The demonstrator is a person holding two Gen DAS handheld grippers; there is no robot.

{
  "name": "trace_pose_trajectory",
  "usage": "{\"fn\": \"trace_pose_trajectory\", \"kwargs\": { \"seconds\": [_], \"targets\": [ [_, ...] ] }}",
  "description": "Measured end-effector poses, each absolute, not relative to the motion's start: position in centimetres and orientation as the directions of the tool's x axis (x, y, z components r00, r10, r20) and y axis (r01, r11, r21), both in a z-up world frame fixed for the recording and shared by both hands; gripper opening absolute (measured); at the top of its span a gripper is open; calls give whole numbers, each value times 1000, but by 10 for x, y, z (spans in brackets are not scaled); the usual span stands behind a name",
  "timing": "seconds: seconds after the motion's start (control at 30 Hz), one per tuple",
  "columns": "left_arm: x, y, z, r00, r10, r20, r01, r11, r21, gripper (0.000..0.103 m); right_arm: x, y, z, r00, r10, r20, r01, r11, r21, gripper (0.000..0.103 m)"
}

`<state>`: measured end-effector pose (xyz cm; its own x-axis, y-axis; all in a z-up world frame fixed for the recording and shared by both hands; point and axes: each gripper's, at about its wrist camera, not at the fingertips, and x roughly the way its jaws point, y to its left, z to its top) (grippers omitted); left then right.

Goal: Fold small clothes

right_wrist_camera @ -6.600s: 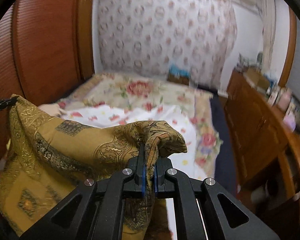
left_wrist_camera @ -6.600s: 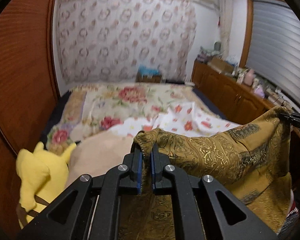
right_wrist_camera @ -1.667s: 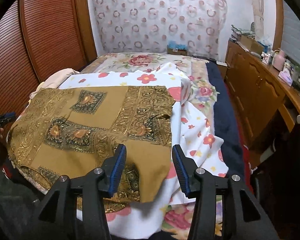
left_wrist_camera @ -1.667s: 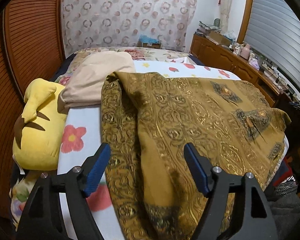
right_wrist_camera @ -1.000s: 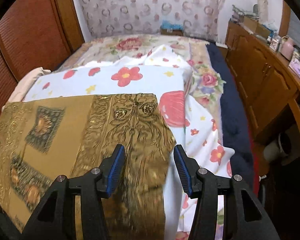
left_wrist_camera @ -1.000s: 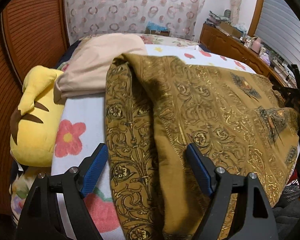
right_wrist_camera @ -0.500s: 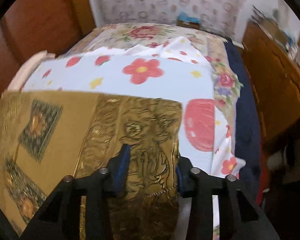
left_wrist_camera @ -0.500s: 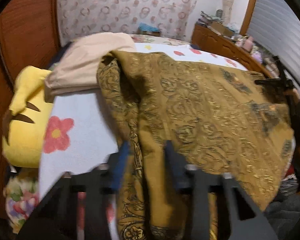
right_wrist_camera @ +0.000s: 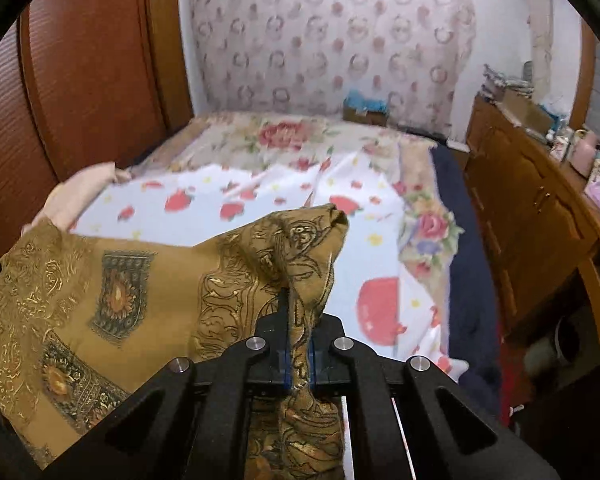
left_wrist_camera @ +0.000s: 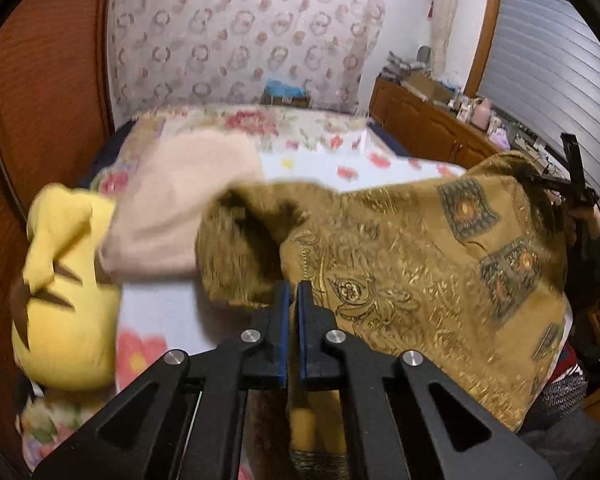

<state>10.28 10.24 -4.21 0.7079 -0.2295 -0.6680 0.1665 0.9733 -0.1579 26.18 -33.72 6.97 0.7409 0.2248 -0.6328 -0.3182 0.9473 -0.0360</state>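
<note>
A gold-brown patterned cloth (left_wrist_camera: 420,248) is held up between my two grippers above the near end of the bed. My left gripper (left_wrist_camera: 293,292) is shut on the cloth's left edge, which bunches over the fingertips. My right gripper (right_wrist_camera: 298,312) is shut on the cloth's right edge (right_wrist_camera: 300,240), with fabric running down between the jaws. The cloth (right_wrist_camera: 100,292) sags leftward in the right wrist view. The right gripper also shows at the far right of the left wrist view (left_wrist_camera: 572,184), holding the other end.
The bed has a white sheet with red flowers (right_wrist_camera: 260,208). A beige folded blanket (left_wrist_camera: 188,208) and a yellow plush toy (left_wrist_camera: 64,280) lie at its left side. A wooden cabinet (right_wrist_camera: 532,208) with clutter runs along the right. A wooden sliding door (right_wrist_camera: 80,72) is at left.
Both grippers, open over the flat cloth a second ago, have shut on its near edge and lifted it off the bed. The cloth now hangs between them.
</note>
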Motion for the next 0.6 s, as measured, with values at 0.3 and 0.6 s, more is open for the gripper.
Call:
{"fn": "trace_pose_trajectory", "kwargs": {
  "seconds": [0.3, 0.6],
  "targets": [
    [148, 104, -17, 694, -198, -692, 164, 980, -115, 4, 260, -359, 70, 761, 144, -633, -191, 982, -6, 8],
    [121, 111, -65, 620, -177, -764, 138, 984, -115, 49, 242, -347, 22, 707, 53, -706, -178, 979, -104, 46]
  ]
}}
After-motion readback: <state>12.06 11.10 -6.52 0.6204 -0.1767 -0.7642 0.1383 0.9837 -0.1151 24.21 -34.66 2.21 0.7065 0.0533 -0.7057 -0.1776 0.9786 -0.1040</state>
